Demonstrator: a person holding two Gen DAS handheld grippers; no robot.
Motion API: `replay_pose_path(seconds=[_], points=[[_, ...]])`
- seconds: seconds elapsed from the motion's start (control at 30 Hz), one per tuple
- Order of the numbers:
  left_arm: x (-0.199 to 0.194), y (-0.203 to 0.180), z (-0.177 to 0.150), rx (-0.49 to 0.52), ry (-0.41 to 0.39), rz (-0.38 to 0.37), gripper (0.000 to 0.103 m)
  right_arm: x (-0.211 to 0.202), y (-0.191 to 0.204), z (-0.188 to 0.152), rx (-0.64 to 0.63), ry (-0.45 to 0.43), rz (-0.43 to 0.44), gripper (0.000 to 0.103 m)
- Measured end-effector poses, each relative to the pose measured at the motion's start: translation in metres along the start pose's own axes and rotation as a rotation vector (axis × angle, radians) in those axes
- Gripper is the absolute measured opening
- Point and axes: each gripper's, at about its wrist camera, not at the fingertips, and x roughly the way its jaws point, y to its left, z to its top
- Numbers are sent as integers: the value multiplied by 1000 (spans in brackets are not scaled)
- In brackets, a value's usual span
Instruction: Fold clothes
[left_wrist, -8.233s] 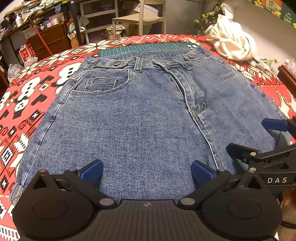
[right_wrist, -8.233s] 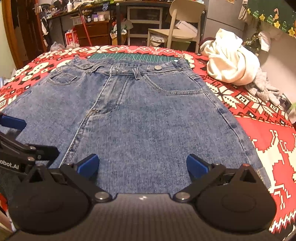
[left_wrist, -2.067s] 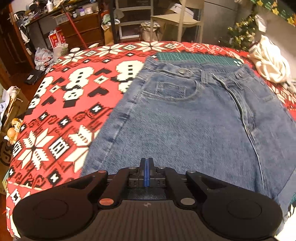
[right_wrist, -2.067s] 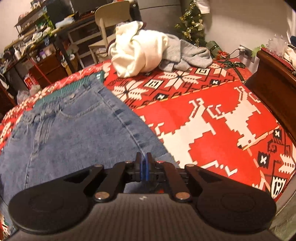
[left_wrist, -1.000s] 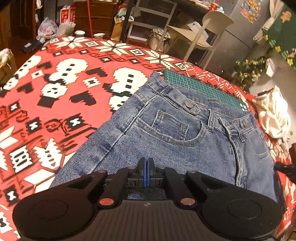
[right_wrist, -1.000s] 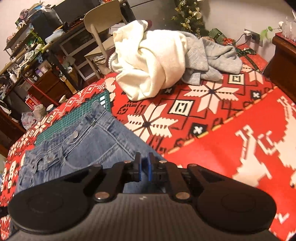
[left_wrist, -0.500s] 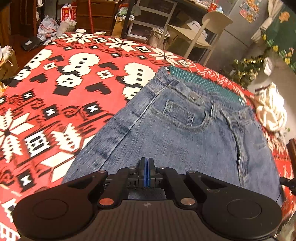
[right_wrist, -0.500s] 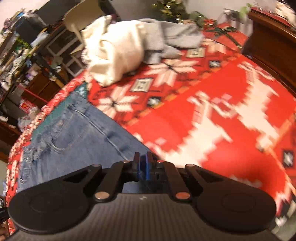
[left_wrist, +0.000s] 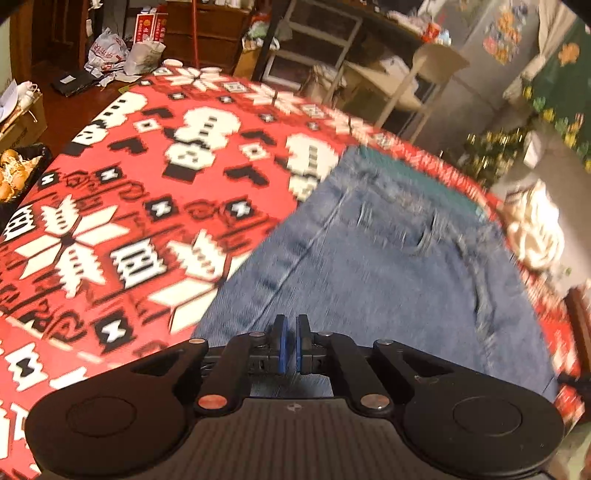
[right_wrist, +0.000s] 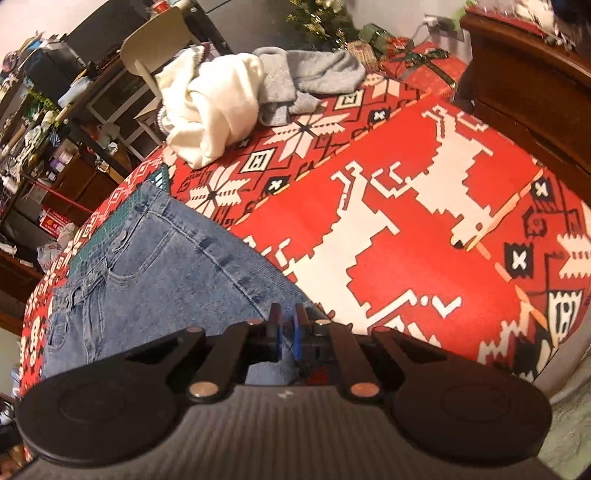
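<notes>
the jeans (left_wrist: 388, 266) lie waist-far on the red blanket (left_wrist: 122, 206). our left gripper (left_wrist: 290, 343) and right gripper (right_wrist: 284, 332), nearly closed, pinch denim at the near edge; we'd lift evenly.

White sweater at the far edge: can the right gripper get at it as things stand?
Probably not yet. The right gripper appears shut on the jeans, so it would have to let go first. Otherwise the red tablecloth between it and the white sweater lies bare.
</notes>
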Motion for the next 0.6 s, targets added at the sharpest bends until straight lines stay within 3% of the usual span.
replay_pose_path(seconds=[0.27,0.4,0.6], points=[[36,11,45,-149,7,-60,2,-5,16,-5,-31,-1,24,9],[57,11,61,-180,25,-22,2,1,27,-2,-42,3,36,9],[43,26,45,-182,48,-19,2,12,35,6,-45,10,45,9]])
